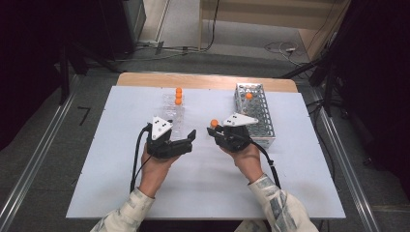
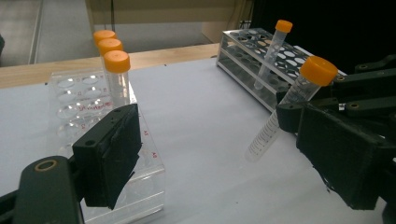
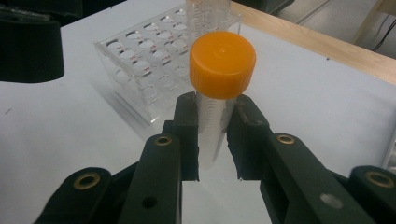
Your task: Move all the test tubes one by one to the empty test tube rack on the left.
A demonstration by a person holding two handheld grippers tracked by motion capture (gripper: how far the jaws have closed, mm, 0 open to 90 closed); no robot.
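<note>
Clear plastic tube with orange screw cap [image 3: 219,88]: faint printed graduation marks ran down its see-through wall. It sat between black jaws of the right gripper [image 3: 212,140], brass-coloured rivets showing on the dark arms. Left gripper [image 2: 224,154] was likewise matt black, with a pale grey three-cornered plate on top. Transparent acrylic tube rack [image 2: 88,102] bore small red lettering beside its round holes and held three clear tubes with orange caps [image 2: 112,60]. Silver-grey metal rack with perforated top [image 1: 256,113] carried one more orange-capped tube [image 1: 248,96]. White tabletop [image 1: 116,164], light wooden edge at the far side. Sleeves [image 1: 278,205] were pale, patterned with grey-green blotches. Floor grey, surroundings dark.
</note>
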